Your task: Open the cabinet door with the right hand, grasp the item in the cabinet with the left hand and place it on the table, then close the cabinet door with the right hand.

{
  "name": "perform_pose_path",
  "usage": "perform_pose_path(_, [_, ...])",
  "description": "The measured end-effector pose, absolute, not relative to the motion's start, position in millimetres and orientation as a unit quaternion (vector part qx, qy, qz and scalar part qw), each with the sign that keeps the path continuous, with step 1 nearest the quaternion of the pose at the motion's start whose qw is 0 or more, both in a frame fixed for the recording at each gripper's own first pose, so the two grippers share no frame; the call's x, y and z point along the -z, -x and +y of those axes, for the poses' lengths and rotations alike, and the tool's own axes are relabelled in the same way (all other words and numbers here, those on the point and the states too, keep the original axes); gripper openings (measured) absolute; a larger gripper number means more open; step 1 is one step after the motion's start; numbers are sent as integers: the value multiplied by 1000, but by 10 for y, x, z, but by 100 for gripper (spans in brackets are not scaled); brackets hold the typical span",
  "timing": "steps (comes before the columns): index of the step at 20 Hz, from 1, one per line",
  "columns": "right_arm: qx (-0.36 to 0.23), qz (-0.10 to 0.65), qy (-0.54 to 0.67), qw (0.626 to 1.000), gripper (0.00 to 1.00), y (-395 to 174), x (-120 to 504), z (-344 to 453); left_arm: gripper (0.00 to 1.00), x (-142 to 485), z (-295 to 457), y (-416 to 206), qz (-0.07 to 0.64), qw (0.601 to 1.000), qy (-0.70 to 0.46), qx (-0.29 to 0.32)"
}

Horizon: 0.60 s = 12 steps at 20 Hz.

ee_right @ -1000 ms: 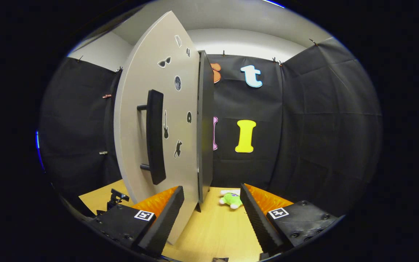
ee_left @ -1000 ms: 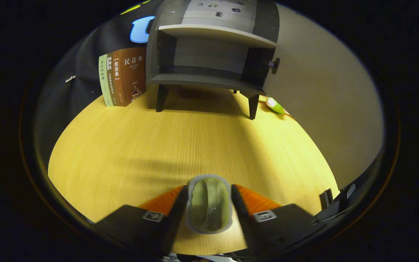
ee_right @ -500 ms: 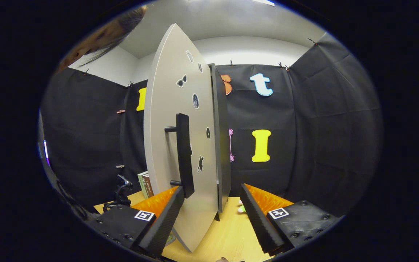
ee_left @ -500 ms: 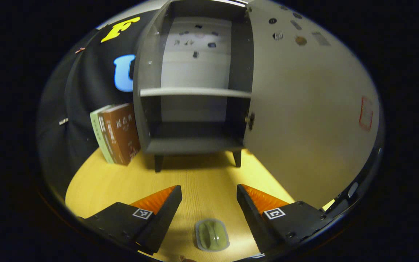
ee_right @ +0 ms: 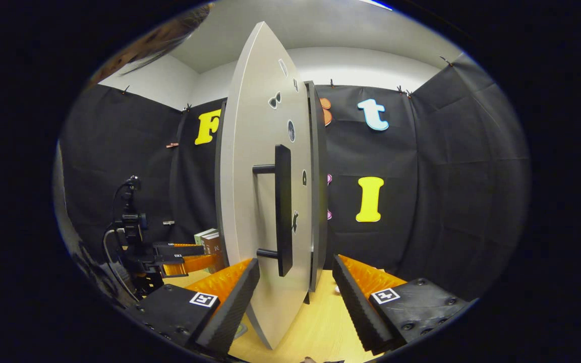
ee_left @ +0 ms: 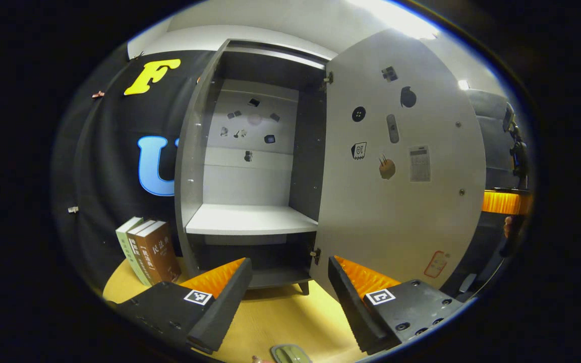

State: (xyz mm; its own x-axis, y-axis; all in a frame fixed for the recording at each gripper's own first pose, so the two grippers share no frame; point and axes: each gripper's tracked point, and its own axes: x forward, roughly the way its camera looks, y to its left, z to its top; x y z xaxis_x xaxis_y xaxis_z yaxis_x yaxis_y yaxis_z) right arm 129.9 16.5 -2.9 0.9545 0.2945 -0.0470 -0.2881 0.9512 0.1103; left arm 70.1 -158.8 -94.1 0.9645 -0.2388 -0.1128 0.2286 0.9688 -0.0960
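Cabinet door (ee_left: 396, 166) stands swung wide, its inner face dotted with small stickers, while the grey cabinet (ee_left: 250, 166) shows bare shelves. On the wooden table (ee_left: 270, 322), the item, a small green container (ee_left: 290, 354), lies at the near edge, just below the left gripper (ee_left: 289, 295), whose fingers are spread apart and hold nothing. Books (ee_left: 147, 251) lean beside the cabinet. The right gripper (ee_right: 295, 297) hovers with fingers parted on either side of the door's edge, near its black handle (ee_right: 282, 209), touching nothing.

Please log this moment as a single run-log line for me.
phase: item placed, door not yet closed | left gripper: open | right gripper: open, at door edge | item: on table
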Motion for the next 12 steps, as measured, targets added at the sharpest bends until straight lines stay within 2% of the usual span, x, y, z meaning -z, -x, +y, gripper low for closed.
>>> perform_pose_path(1, [-150,36,-58,986,100,-1313,25,215,92,934,-1572,-674,63,990,44,121])
perform_pose_path(2, [-154,40,-66,985,94,-1306,42,283,92,906,-1537,-639,61,989,48,123])
perform_pose_path(7, [-194,50,-70,977,97,-1398,54,832,95,891,-1046,-528,70,990,60,106])
perform_pose_path(12, [-240,52,-65,967,97,-1680,65,1433,95,821,-370,-323,70,994,49,61])
